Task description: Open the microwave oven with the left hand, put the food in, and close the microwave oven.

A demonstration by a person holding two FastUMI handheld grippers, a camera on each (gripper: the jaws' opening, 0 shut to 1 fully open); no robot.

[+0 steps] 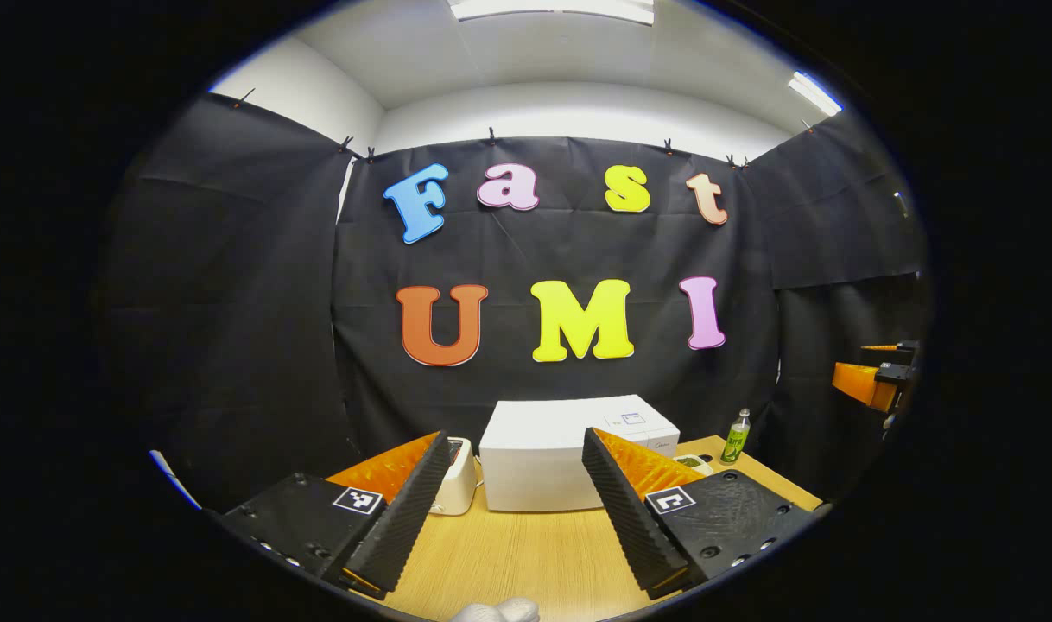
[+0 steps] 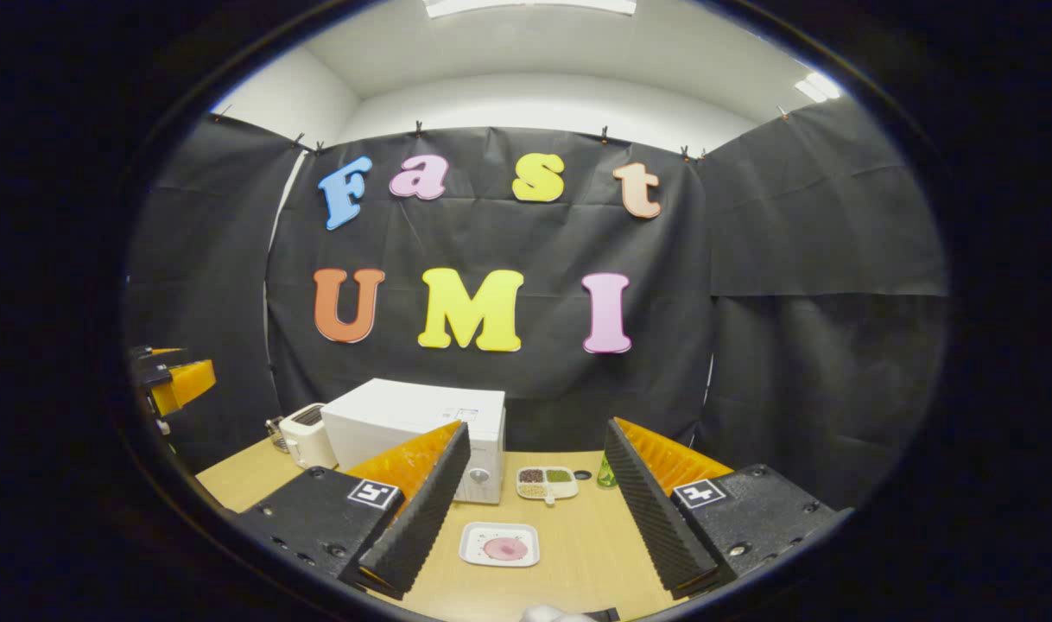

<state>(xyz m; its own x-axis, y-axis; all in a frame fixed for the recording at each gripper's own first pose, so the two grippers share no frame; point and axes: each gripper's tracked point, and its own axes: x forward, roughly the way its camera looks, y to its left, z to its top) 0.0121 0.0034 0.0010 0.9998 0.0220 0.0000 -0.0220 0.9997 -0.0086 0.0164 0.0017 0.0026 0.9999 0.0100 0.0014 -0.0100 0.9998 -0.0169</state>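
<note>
On the desk [image 2: 578,536], well ahead of both claws:
Microwave [image 2: 418,423]: white box, shut, stood at the back near the wall; toaster [image 2: 306,436] just beside it.
Food [image 2: 505,549]: pinkish piece lay on a white plate [image 2: 474,544], in front of the microwave, between the right claw's fingers in the right gripper view.
Left claw [image 1: 513,505]: released, jaws spread, held nothing.
Right claw [image 2: 535,510]: released, empty.
Door handling: likely rigid and hinged; handle could not be made out, so the grip point was uncertain.
Plate handling: probably stiff, light, smooth-rimmed; best pinched at the rim and kept level.
Other items: sectioned tray [image 2: 547,482], green bottle [image 1: 735,437].
</note>
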